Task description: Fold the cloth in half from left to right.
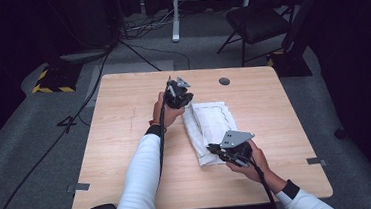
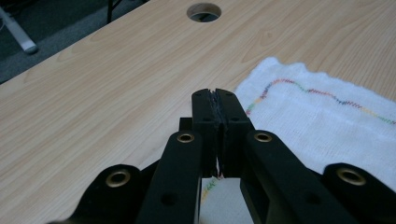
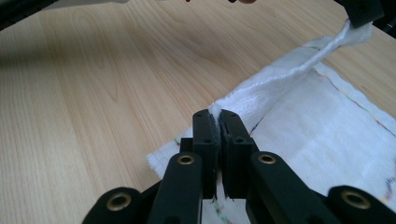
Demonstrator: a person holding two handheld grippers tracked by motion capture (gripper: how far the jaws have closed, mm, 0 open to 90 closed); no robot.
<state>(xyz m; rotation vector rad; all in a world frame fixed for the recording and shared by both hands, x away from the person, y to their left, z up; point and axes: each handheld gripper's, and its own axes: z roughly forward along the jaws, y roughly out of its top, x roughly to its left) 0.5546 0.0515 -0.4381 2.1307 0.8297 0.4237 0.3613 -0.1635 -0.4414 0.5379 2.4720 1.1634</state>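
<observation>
A white towel (image 1: pixel 214 122) with a coloured stitched line lies folded on the wooden table (image 1: pixel 121 139), right of the middle. My left gripper (image 1: pixel 188 103) is at the towel's far left corner, jaws shut on the cloth. In the left gripper view its tips (image 2: pixel 215 95) are pressed together beside the towel (image 2: pixel 327 116). My right gripper (image 1: pixel 211 147) is shut on the near left corner. In the right gripper view white cloth pokes out of its tips (image 3: pixel 215 115), and the towel's lifted edge (image 3: pixel 289 77) runs taut to the left gripper (image 3: pixel 359 16) at top right.
A round cable hole (image 1: pixel 224 81) sits near the table's far edge, also visible as the hole (image 2: pixel 204 11) ahead of the left jaws. Bare wood lies left of the towel. A dark chair (image 1: pixel 257 21) and floor cables stand beyond the table.
</observation>
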